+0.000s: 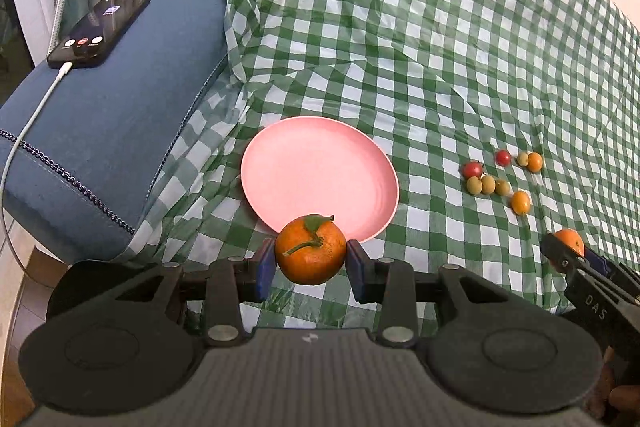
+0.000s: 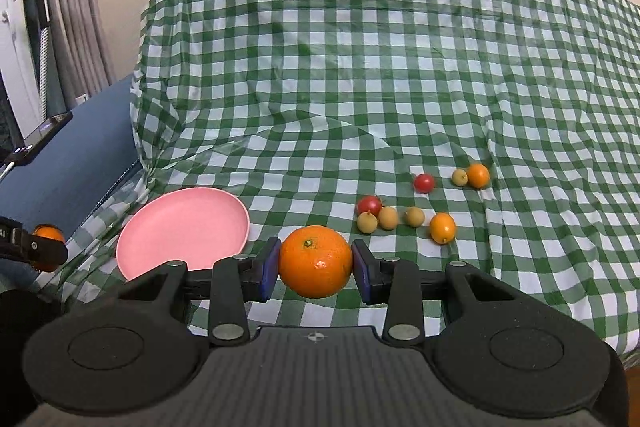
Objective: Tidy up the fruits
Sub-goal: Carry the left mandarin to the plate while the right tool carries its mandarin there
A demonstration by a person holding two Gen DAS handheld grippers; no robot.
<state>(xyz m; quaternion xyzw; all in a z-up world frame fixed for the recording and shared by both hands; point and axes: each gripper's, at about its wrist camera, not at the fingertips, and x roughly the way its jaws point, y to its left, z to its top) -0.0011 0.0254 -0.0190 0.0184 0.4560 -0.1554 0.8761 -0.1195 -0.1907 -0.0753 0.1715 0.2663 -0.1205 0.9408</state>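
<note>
My left gripper [image 1: 311,269] is shut on an orange with a green stem and leaf [image 1: 310,249], held just in front of the near rim of the empty pink plate [image 1: 320,171]. My right gripper [image 2: 315,267] is shut on a plain orange [image 2: 315,261], held above the cloth to the right of the pink plate [image 2: 184,227]. Each gripper shows in the other's view with its orange: the right one [image 1: 570,247] and the left one [image 2: 46,239]. Several small fruits, red [image 2: 423,183], yellow-green [image 2: 387,218] and orange [image 2: 442,227], lie on the cloth right of the plate.
A green-and-white checked cloth [image 2: 360,67] covers the surface, wrinkled behind the plate. A blue cushion [image 1: 108,131] at the left carries a phone [image 1: 100,31] on a white charging cable. Curtains and a wall stand behind.
</note>
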